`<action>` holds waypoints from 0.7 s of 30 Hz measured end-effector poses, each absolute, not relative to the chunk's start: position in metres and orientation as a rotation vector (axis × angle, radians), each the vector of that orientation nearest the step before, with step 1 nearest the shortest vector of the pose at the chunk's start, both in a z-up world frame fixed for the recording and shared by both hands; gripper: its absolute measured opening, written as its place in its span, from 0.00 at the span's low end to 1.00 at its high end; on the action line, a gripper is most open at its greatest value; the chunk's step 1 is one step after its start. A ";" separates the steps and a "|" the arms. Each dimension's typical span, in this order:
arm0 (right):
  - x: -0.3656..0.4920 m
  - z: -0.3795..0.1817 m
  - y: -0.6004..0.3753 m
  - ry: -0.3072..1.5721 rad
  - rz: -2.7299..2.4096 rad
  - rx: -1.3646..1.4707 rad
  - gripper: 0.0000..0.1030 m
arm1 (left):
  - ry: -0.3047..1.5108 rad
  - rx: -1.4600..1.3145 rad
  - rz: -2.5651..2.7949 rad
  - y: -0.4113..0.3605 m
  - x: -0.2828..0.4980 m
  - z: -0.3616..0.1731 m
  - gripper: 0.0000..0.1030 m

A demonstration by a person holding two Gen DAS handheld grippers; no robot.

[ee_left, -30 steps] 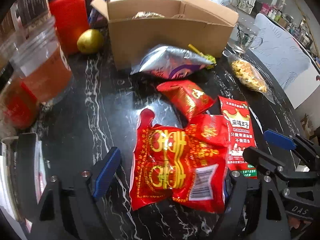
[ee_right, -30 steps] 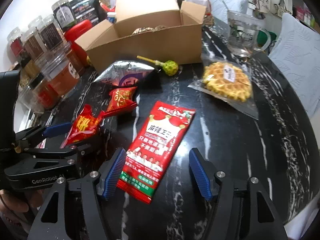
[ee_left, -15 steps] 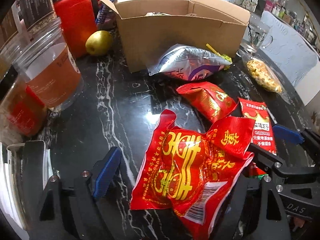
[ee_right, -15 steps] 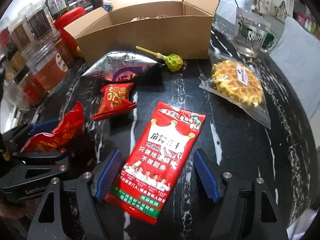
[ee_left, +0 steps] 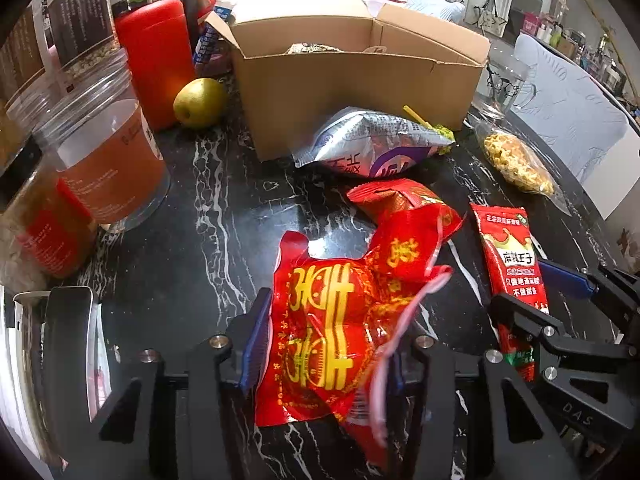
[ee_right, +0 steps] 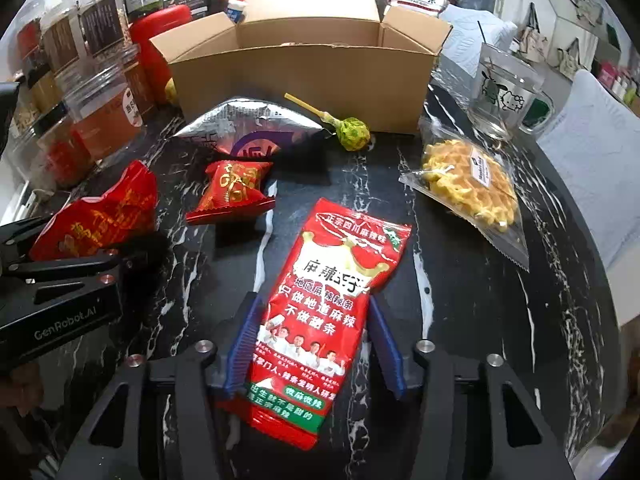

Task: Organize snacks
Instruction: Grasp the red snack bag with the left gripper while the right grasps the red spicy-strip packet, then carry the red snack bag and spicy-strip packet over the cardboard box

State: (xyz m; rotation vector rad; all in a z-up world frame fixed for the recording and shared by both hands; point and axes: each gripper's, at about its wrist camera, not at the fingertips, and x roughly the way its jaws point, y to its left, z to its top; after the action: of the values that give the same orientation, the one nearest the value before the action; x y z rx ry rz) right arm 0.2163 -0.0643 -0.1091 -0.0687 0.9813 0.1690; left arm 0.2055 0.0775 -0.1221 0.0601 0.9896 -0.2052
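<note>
Both grippers narrowed: left gripper (ee_left: 320, 344) closing on crumpled red bag (ee_left: 340, 320), right gripper (ee_right: 312, 344) closing around red packet (ee_right: 320, 312).

both tools matte black, skeletal cut-out frames, silver screws, ribbed blue pads (ee_right: 243, 340). left tool (ee_right: 60, 300) body marked "genrobot.ai", right tool (ee_left: 576, 376) "das".

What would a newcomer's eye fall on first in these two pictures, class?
Two red snack packets, each between closing tongs: a crumpled red bag in the left tongs, and a long red packet in the right tongs. Behind them stands an open cardboard box on the black marble table.
</note>
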 end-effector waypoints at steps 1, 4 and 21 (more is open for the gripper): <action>0.215 -0.108 -0.065 0.975 0.174 -0.064 0.47 | 0.991 0.055 -0.211 0.078 0.204 -0.122 0.45; 0.212 -0.107 -0.069 0.971 0.187 -0.040 0.46 | 0.989 0.051 -0.214 0.074 0.202 -0.121 0.45; 0.178 -0.073 -0.089 0.880 0.226 0.046 0.45 | 0.930 0.042 -0.266 0.055 0.172 -0.097 0.43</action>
State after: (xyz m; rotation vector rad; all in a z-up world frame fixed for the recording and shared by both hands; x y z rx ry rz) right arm 0.1780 -0.0886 -0.0727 0.0461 0.8797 0.2261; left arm 0.1723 0.0550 -0.0967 0.0416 0.9304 -0.2662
